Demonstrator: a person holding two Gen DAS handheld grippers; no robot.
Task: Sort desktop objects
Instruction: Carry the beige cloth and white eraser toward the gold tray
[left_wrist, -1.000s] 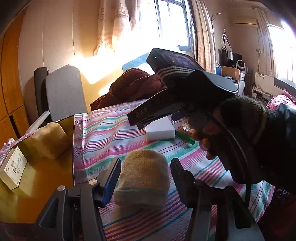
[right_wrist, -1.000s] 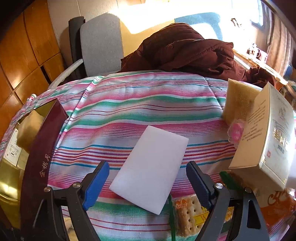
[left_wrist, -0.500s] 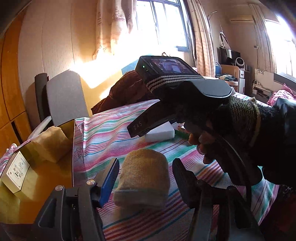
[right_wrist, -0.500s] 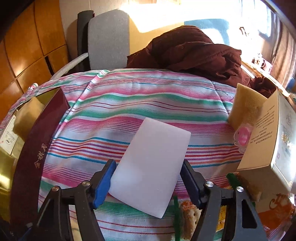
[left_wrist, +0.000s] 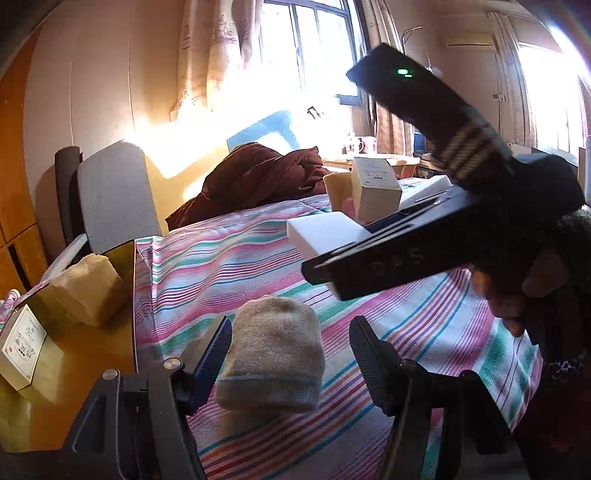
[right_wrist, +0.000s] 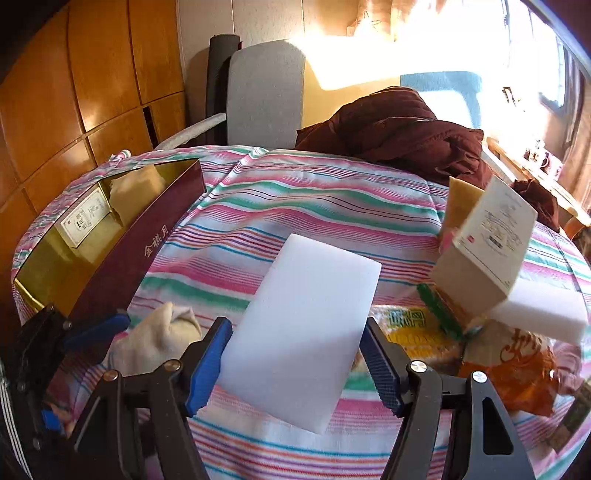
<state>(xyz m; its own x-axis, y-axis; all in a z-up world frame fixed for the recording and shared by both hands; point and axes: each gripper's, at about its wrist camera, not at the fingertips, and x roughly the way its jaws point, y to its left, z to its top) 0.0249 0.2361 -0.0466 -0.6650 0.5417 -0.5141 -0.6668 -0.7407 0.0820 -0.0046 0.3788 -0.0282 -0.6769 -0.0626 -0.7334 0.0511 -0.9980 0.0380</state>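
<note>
- The striped bedspread (right_wrist: 295, 206) is carrying everything.
- The maroon box (right_wrist: 122, 258) is sitting at its left edge.
- The right gripper (right_wrist: 295, 354) is clenching a white sponge block (right_wrist: 303, 325) lifted off the cloth.
- The left gripper (left_wrist: 288, 350) is sitting released around a rolled beige sock (left_wrist: 273, 354) lying on the stripes.

A maroon quilt (right_wrist: 399, 133) lies bunched at the far end of the striped bedspread (right_wrist: 295, 206). Left of the quilt stands a grey chair back (right_wrist: 264, 92), with wooden cabinet panels (right_wrist: 74, 85) farther left. Behind the quilt, curtains (left_wrist: 214, 55) flank a sunlit window (left_wrist: 314, 44).
</note>
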